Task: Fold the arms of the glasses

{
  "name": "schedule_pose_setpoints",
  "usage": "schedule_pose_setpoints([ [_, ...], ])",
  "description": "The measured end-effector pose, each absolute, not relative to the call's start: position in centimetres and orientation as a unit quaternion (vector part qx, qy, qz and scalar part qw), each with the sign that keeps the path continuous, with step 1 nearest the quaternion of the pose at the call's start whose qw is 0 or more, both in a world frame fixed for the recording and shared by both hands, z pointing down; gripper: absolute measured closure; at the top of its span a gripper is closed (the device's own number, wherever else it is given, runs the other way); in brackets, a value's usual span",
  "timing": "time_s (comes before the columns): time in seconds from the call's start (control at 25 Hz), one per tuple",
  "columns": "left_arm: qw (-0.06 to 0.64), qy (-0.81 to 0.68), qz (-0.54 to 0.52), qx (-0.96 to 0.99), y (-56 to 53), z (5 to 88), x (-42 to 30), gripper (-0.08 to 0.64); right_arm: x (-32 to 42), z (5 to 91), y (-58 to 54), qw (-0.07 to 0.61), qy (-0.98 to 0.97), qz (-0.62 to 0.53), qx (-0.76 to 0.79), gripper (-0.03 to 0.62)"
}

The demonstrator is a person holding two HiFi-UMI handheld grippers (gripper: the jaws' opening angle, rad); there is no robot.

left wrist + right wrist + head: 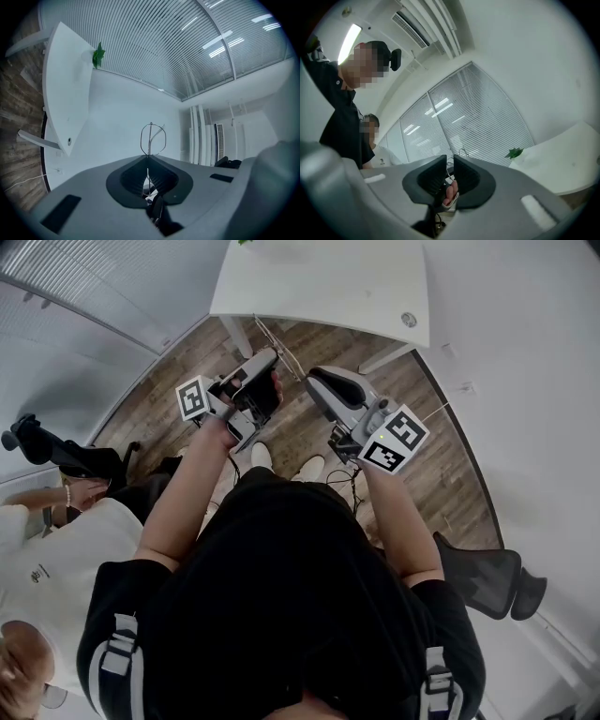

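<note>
A person in a black top is holding two grippers out over a wood floor, in front of one white bench lying at 12 o'clock in the head view. The left gripper is clamping one pair of thin wire glasses. In the left gripper view its jaws are pressing together on the frame, and a single round wire rim of the glasses is standing up just past the tips of the left gripper. At 3 o'clock of the glasses in the head view, the right gripper is pointing in toward them, near but apart. In its own view the right gripper is showing a narrow gap between its jaws, which are gripping nothing; one finger is showing through that gap. Each gripper is carrying one marker cube, two in all. One green plant is sitting on the bench's far end. A second person in white is sitting at 8 o'clock, and one black office chair is standing at 4 o'clock.
</note>
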State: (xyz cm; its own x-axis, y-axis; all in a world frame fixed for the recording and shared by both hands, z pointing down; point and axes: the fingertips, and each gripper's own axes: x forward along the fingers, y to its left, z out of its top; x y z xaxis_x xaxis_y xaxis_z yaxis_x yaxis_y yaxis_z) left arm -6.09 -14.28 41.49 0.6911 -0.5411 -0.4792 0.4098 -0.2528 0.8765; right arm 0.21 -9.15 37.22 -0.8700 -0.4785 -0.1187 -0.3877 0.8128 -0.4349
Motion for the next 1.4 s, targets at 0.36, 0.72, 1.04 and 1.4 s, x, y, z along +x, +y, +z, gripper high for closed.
schedule_pose_setpoints([
  [0.36, 0.606, -0.05, -0.382, 0.696, -13.8, 41.2, -6.2, 0.548, 3.8, 34.8, -10.1, 0.108, 0.942, -0.126, -0.291, 0.563],
  [0.72, 0.606, -0.058, -0.37, 0.701, -12.7, 41.7, -6.1, 0.548, 5.8, 36.5, -9.1, 0.051, 0.925, -0.031, -0.375, 0.581],
  [1.04, 0.607, -0.063, -0.364, 0.703, -12.4, 42.1, -6.2, 0.548, 7.1, 38.4, -8.9, 0.029, 0.91, -0.02, -0.412, 0.581],
  [1.4, 0.607, -0.065, -0.363, 0.704, -12.2, 42.1, -5.9, 0.548, 7.6, 38.7, -9.0, 0.021, 0.909, -0.02, -0.416, 0.581],
])
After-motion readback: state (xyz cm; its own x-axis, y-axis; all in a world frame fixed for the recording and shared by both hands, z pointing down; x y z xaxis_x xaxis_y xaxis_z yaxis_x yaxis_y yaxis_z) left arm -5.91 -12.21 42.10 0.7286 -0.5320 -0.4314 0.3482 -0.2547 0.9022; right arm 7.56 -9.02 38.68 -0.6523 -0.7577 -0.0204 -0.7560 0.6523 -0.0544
